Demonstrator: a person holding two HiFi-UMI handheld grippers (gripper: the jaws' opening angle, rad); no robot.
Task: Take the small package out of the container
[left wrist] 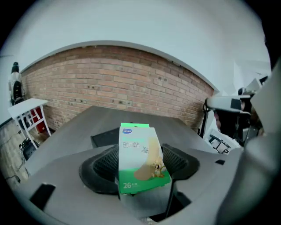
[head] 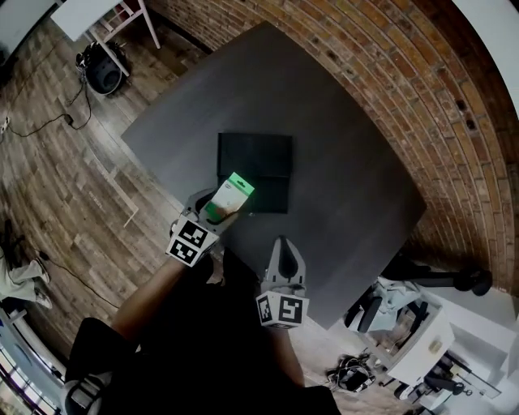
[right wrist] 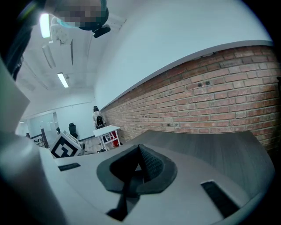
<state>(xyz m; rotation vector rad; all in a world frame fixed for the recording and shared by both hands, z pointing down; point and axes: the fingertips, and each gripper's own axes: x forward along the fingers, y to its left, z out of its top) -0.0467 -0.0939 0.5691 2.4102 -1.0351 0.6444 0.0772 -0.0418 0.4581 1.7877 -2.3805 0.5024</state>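
Observation:
A small green and white package [head: 228,198] [left wrist: 141,160] is held upright between the jaws of my left gripper [head: 217,209] [left wrist: 139,165], lifted above the near left corner of the container. The container [head: 255,172] is a flat black box lying on the dark grey table [head: 340,162]; in the left gripper view the container [left wrist: 105,137] shows behind the package. My right gripper [head: 283,258] [right wrist: 139,167] hovers near the table's front edge, to the right of the left one, its jaws pressed together with nothing between them.
A brick wall [head: 405,73] runs along the far and right sides of the table. A white chair [head: 122,20] and a black bag [head: 104,69] stand on the wooden floor at upper left. White furniture and cables [head: 405,340] lie at lower right.

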